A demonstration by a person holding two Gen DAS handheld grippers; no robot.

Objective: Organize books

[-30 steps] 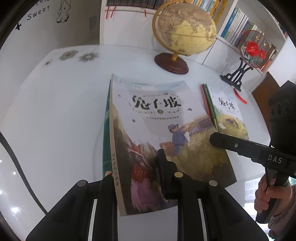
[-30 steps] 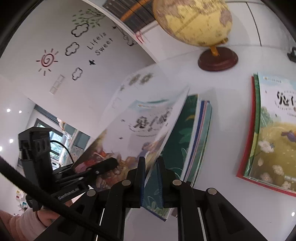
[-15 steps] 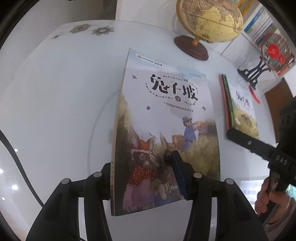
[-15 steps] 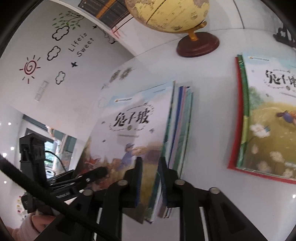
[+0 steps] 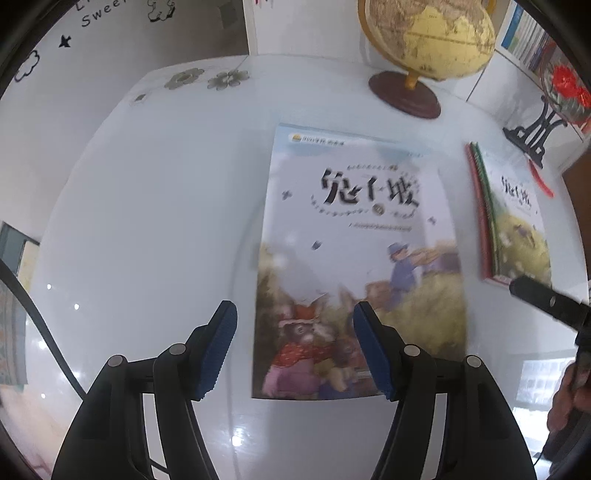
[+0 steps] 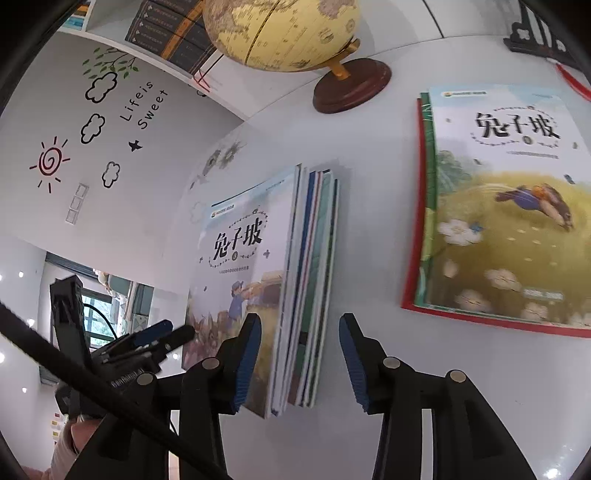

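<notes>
A picture book with rabbits on its cover [image 5: 362, 258] lies flat on top of a stack of several books [image 6: 314, 280] on the white table [image 5: 147, 221]. My left gripper [image 5: 293, 349] hovers over the book's near left corner, its jaws opening, pads clear of the cover. My right gripper [image 6: 299, 360] straddles the stack's near right edge, jaws also opening, nothing pressed between the pads. A second stack [image 6: 506, 206] with a red-edged book at the bottom lies to the right, also in the left wrist view [image 5: 513, 221].
A globe on a brown base [image 5: 417, 48] stands at the back of the table. A red fan ornament on a black stand [image 5: 546, 110] sits at the back right. Bookshelves [image 6: 166, 33] line the wall behind. A hand [image 5: 569, 398] holds the right gripper.
Both grippers let go of the top book, which dropped from tilted to flat on the stack. Both sets of jaws went from shut to open.
</notes>
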